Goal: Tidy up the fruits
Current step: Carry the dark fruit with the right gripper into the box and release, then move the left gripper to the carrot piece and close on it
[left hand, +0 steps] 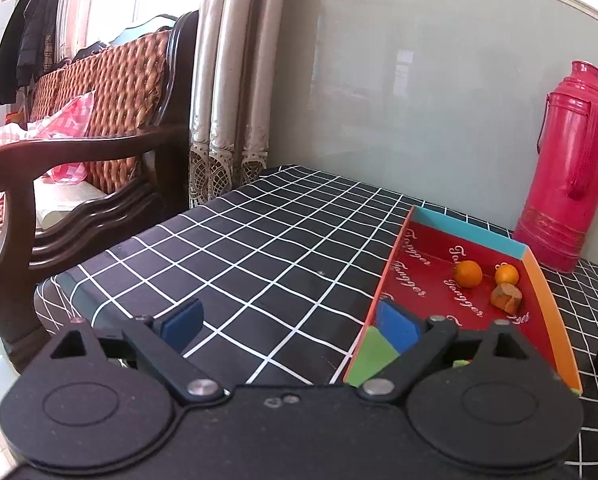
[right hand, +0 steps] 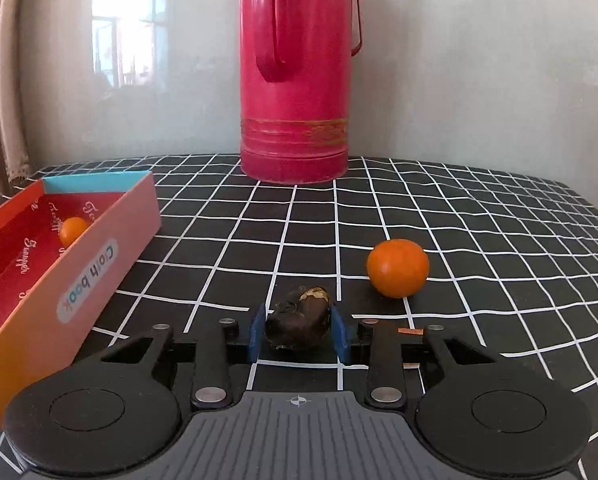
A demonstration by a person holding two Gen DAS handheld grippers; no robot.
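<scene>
Three fruits lie in the box [left hand: 547, 300], one orange [right hand: 397, 267] outside; right gripper [right hand: 297, 330] clamps a dark wrinkled fruit [right hand: 297, 322]; left gripper [left hand: 289, 326] fingers wide.

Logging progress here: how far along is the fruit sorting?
Done: two oranges and a brownish piece lie in the box. In hand: the right tongs grip a dark fruit. Left: one orange on the cloth; the left tongs are open.

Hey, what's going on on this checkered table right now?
Fruit is being sorted into the red cardboard box. The right gripper has its fingers closed on a dark brown wrinkled fruit at the tablecloth. A round orange tangerine waits outside the box. The left gripper hangs open, holding nothing.
</scene>
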